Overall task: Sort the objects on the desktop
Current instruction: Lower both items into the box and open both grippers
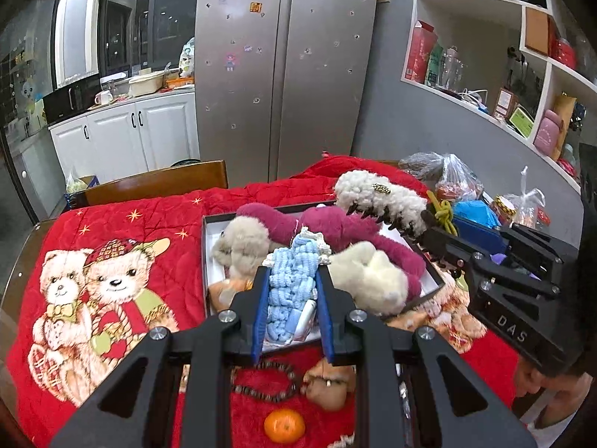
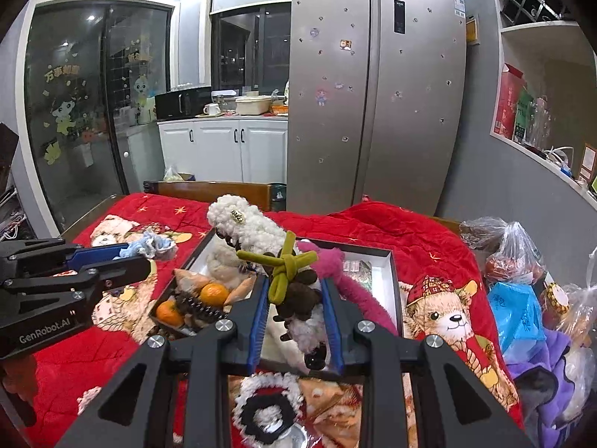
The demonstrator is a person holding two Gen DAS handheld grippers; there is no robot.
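Between the blue pads of our left gripper (image 1: pixel 291 291) we hold a light blue knitted hair clip (image 1: pixel 293 280); the jaws are narrow and closed on it. Below this gripper, on the red blanket (image 1: pixel 149 231), lie a dark bead bracelet (image 1: pixel 266 380) and a small orange (image 1: pixel 284 425).

Our right gripper (image 2: pixel 294 298) is closed on a white fluffy claw clip (image 2: pixel 246 224), which has a dark brown piece and an olive green knotted band (image 2: pixel 285 265) at the near end. From the left wrist view, the same clip sticks out to the left from the right gripper, above the far right corner of the box (image 1: pixel 434 280).

The box is shallow with a white inside and sits on the blanket. It holds a pink plush piece (image 1: pixel 335 224) and cream fluffy pieces (image 1: pixel 369 272). In the right wrist view, two more oranges (image 2: pixel 214 293) show at its left end. Near the right camera a black scrunchie (image 2: pixel 265 416) lies on the blanket.
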